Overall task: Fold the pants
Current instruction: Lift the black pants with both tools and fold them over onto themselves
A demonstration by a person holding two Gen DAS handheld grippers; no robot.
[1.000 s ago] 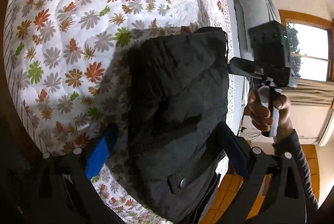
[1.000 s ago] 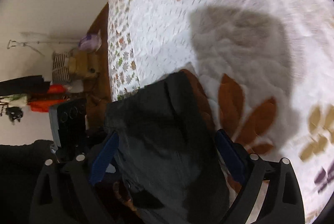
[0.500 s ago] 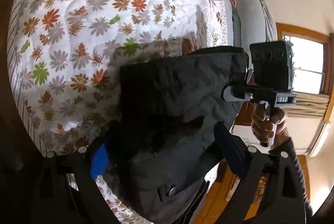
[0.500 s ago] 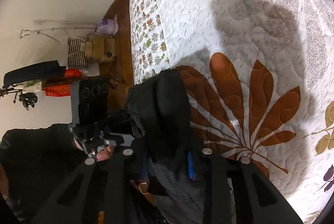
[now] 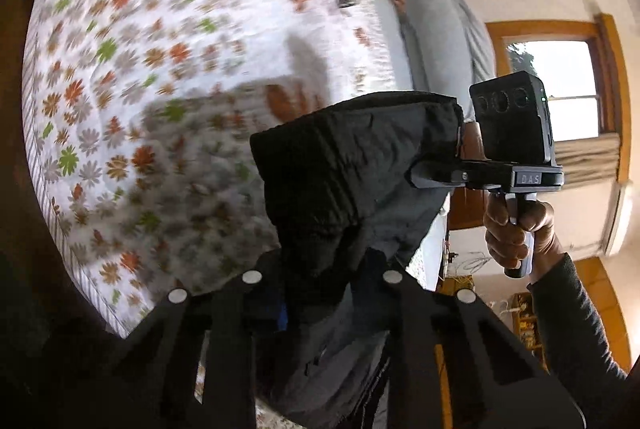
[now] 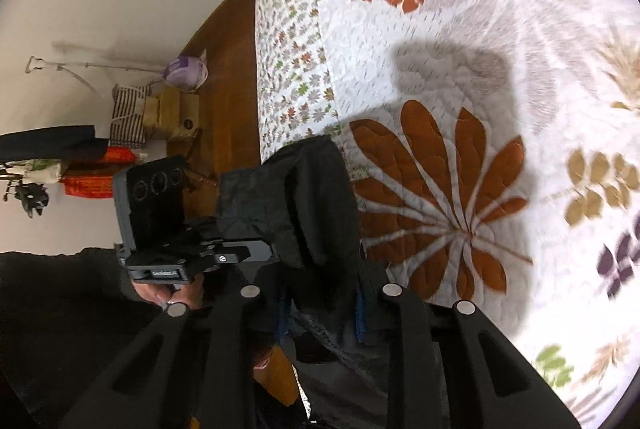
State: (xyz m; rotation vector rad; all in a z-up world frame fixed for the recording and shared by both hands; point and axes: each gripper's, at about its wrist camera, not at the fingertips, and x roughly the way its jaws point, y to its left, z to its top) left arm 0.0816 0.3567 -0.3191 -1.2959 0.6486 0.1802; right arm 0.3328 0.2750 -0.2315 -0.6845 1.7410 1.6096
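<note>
Left wrist view: the left gripper [image 5: 320,293] has just closed, and its jaws stand narrow, pinching a thick bunch of the dark pants [image 5: 352,169] between the pads. From there the cloth runs up and across to the right gripper [image 5: 416,177], held in the person's hand [image 5: 516,233], so the pants hang stretched between the two above the edge of the floral bedspread [image 5: 140,69]. In the right wrist view the right gripper [image 6: 320,305] is likewise drawn in tight on a fold of the pants [image 6: 304,205], its jaws having just closed too, with the other gripper [image 6: 224,253] just beside the same edge. The bedspread [image 6: 480,69] lies below and beyond. The fabric looks soft, limp and fairly heavy, probably lined, though blur makes that uncertain. It should sag between grips and bunch readily, so the two corners of one edge, as taken now, seem the right hold; a slack pinch could let layers slip.
</note>
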